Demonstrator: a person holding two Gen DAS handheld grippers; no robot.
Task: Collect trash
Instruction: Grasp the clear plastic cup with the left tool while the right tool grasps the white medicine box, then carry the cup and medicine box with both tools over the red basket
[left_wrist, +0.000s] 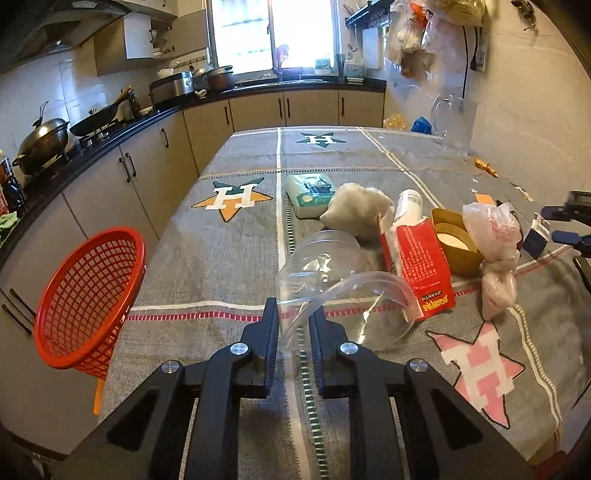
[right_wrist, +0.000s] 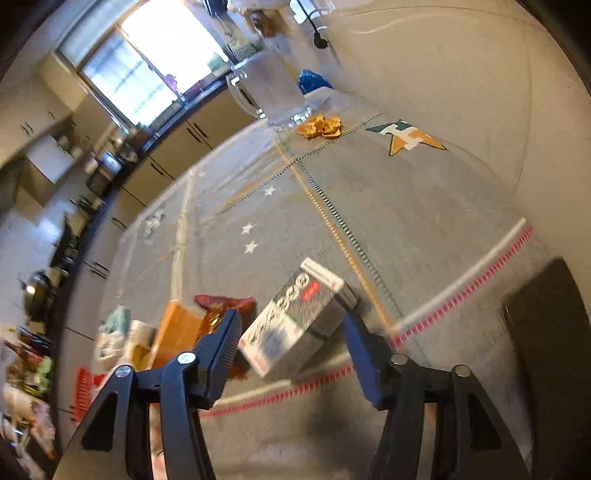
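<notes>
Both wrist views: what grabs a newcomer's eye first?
The red mesh basket hanging off the table's left edge, then the clear plastic jar on its side with its rim between the left gripper. In the right view, a small printed box sits between the open right gripper.

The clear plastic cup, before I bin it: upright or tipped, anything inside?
Tipped on its side, empty: the clear plastic cup shows tablecloth through it.

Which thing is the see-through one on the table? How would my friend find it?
Start at the grey tablecloth with the star patches, then look just right of the red basket hanging off its edge. The clear plastic cup lies on its side, nearest the camera, its rim between the left gripper fingers. Everything beside it is solid-coloured; only this one shows the cloth through.
</notes>
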